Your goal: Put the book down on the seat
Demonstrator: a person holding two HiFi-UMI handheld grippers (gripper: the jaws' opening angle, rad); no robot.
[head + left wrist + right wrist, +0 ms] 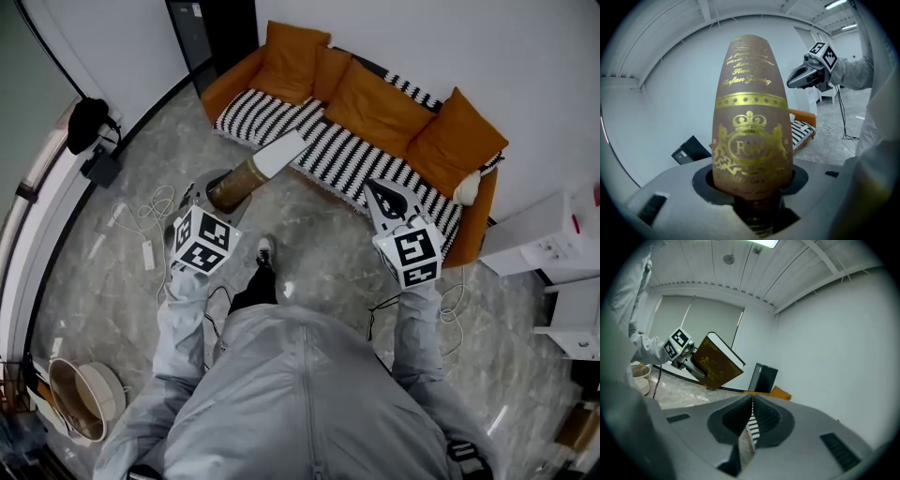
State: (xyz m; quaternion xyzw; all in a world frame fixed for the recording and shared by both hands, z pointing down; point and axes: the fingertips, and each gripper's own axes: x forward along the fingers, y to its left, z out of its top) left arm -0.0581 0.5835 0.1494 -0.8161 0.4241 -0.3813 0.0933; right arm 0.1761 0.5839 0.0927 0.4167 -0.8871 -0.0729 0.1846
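the left gripper (752, 185) clenches a brown gilt book (246, 176) by one end, over the floor (319, 236) just short of the striped seat (345, 155); the right gripper (751, 427) is closed, empty. gripped so low, the book could tip out early.

One book (255, 172); one sofa (349, 157); two claws (214, 194) (374, 191)
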